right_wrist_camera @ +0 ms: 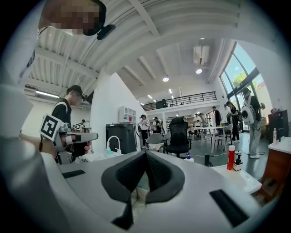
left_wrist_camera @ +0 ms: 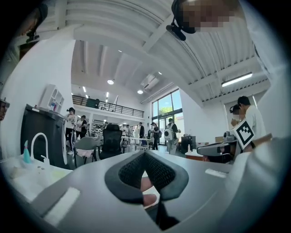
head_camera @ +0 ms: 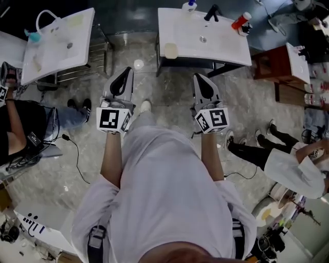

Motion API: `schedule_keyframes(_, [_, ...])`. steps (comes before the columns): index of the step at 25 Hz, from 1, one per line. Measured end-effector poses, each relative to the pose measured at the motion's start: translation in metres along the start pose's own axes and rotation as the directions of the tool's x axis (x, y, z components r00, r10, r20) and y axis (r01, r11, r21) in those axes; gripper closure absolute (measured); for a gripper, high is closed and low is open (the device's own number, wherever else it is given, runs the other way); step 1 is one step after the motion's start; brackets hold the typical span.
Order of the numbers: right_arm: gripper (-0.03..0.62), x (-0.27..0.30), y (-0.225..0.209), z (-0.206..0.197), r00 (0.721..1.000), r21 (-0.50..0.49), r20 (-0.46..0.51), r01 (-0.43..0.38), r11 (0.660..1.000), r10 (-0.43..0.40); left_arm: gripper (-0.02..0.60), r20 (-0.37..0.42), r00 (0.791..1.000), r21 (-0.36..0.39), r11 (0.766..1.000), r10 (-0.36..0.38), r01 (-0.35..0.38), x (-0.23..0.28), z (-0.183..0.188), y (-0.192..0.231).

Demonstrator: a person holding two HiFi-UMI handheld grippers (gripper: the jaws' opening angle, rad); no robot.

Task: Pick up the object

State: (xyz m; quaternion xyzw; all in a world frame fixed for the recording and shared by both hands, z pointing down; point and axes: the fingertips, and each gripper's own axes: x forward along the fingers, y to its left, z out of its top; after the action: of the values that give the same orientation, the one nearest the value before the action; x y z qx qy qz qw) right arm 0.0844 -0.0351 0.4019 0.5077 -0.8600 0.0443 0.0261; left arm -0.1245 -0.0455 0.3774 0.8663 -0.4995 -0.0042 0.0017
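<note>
– White shirt front fills the bottom of my head view. Beyond it, both forearms reach forward with the tools level.

– What are the tools doing?

– The left gripper is clenched, jaw tips together and nothing caught between them. The right gripper is the same, closed and empty. I'd say they are carried closed only because nothing is within reach yet.

– Where's the thing to pick up?

– Up on the white sink table ahead, well apart from both tools. A pale block sits at the near left corner, and a red bottle stands at the far right, beside a black faucet. The task doesn't say which one, and I can't tell from here. The pale block is nearest, so that's my guess.

– Why are the arms side by side?

– They flank the body, aimed at the table's front edge, which I read as approach. The jaws must open before either gripper can take anything.

– Any risks?

– Bystanders' legs and a floor cable lie close on both sides.
</note>
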Motion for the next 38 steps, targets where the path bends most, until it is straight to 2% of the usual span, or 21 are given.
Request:
schedule_keyframes(4, [0.592, 0.034, -0.015, -0.003, 0.999, 0.003, -0.023, 0.045, 0.999, -0.045, 0.583, -0.006, 0.999, -0.016, 0.999, -0.046, 0.046, 0.035, -0.007, 0.022])
schedule_keyframes(12, [0.592, 0.069, -0.042, -0.007, 0.996, -0.002, -0.051, 0.071, 0.997, -0.071, 0.583, -0.049, 0.996, -0.060, 0.996, -0.068, 0.065, 0.074, -0.025, 0.037])
schedule_keyframes(24, [0.587, 0.108, -0.064, -0.032, 0.993, -0.053, -0.115, -0.003, 0.999, -0.003, 0.583, -0.096, 0.995, -0.075, 0.997, 0.009, -0.017, 0.092, -0.036, 0.050])
schedule_keyframes(28, [0.532, 0.120, -0.071, -0.047, 0.987, -0.076, -0.161, -0.036, 0.996, 0.023, 0.583, -0.101, 0.994, -0.070, 0.997, 0.033, -0.040, 0.095, -0.039, 0.056])
schedule_keyframes(33, [0.495, 0.136, -0.072, -0.077, 0.965, -0.152, -0.254, -0.110, 0.982, 0.069, 0.583, -0.105, 0.991, -0.070, 0.994, 0.081, -0.089, 0.093, -0.041, 0.065])
schedule_keyframes(38, [0.480, 0.151, -0.068, -0.115, 0.924, -0.233, -0.363, -0.214, 0.949, 0.120, 0.583, -0.120, 0.982, -0.076, 0.985, 0.148, -0.158, 0.080, -0.047, 0.077])
